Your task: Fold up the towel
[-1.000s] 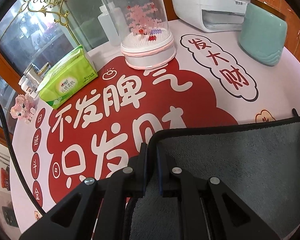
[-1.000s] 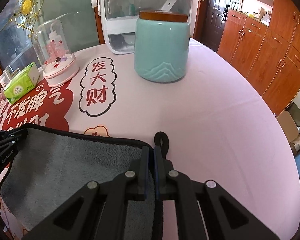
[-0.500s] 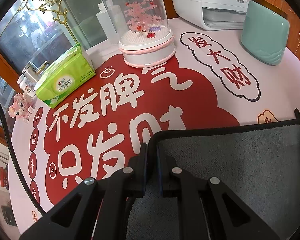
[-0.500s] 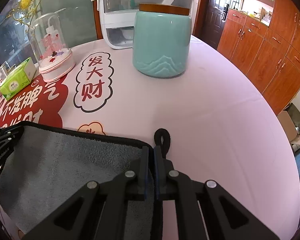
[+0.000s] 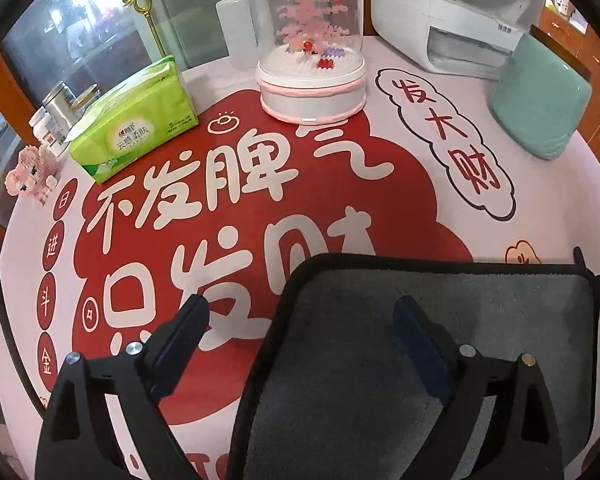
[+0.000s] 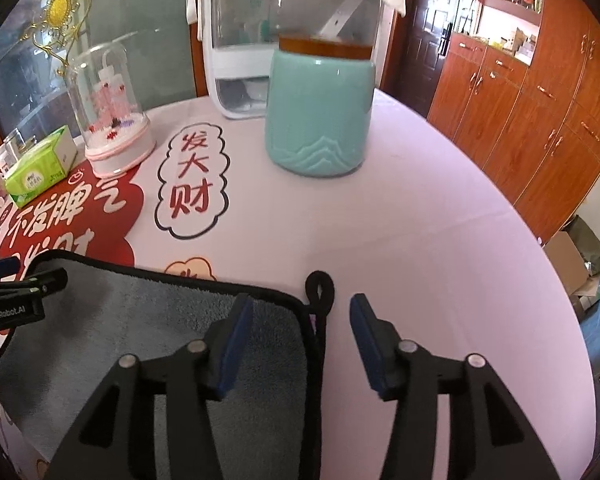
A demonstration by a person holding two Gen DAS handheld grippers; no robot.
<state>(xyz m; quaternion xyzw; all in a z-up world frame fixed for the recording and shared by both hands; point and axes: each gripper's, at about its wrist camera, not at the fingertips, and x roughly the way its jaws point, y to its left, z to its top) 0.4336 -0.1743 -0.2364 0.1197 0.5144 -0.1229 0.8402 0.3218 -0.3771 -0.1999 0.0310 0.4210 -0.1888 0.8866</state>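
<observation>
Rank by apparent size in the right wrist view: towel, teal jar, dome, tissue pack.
1. towel, though nearness to the camera inflates it
2. teal jar
3. dome
4. tissue pack

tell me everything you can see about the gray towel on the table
The towel is gray terry-like cloth edged in black trim, with a black hanging loop at its far right corner. It lies flat on the printed tablecloth at the table's near edge. Both the left gripper and right gripper are open, each straddling a far corner without gripping it.
</observation>
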